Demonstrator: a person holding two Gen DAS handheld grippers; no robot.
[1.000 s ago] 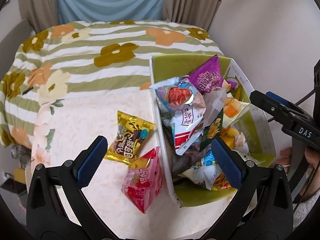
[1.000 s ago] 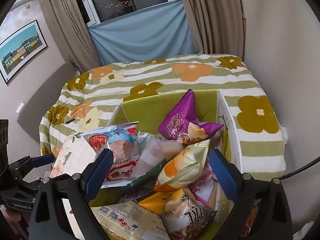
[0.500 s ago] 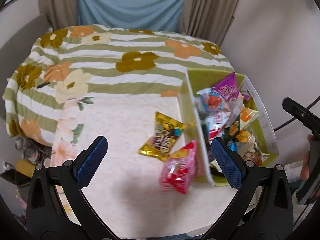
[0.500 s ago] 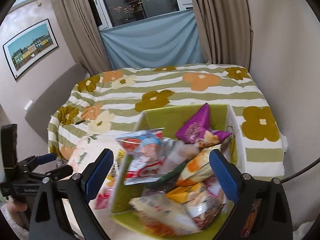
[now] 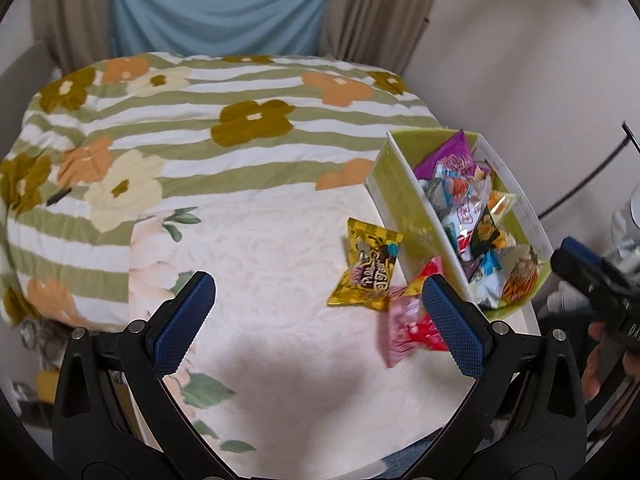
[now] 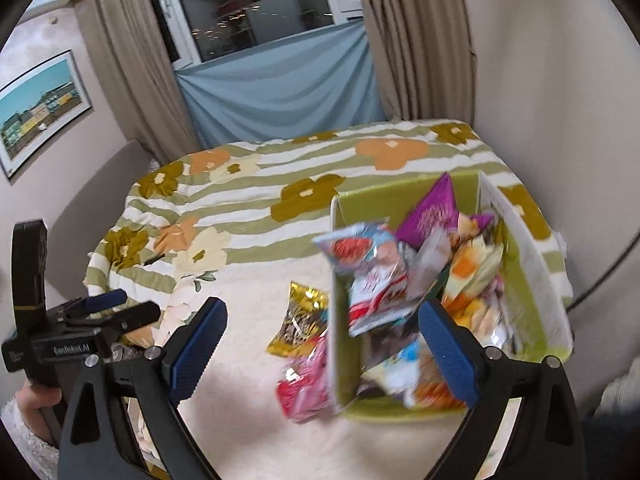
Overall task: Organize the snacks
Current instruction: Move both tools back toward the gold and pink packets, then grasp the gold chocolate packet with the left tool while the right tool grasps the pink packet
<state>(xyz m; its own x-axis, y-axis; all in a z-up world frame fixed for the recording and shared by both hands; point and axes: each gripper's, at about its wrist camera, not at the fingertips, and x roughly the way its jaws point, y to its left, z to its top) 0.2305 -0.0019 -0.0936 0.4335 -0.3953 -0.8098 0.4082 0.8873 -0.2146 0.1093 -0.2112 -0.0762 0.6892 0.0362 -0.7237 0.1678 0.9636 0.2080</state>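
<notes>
A bed under a green-and-white striped quilt with brown, orange and cream flowers fills the far half of both views. In front of it lies a cream, leaf-patterned counter, which carries everything else.

At the counter's right edge stands a lime-green rectangular box with white outer walls, reaching from the far right corner toward the near edge. It is heaped with snack packets: a purple foil bag stands upright at the far end, and a light-blue packet with a red picture leans over the left wall.

Two snacks lie on the counter outside the box, just beside its left wall. The gold foil packet with dark lettering lies flat, the farther of the two. The pink-and-red packet lies nearer the near edge, its far tip touching the gold one and its right side against the box wall; motion blur hides its print.

The left tool hovers above the counter with its blue-padded fingers spread wide, nothing between them, and the right finger pad overlaps the pink-and-red packet in view. The right tool is likewise spread wide and empty, hanging over the near left corner of the box.
</notes>
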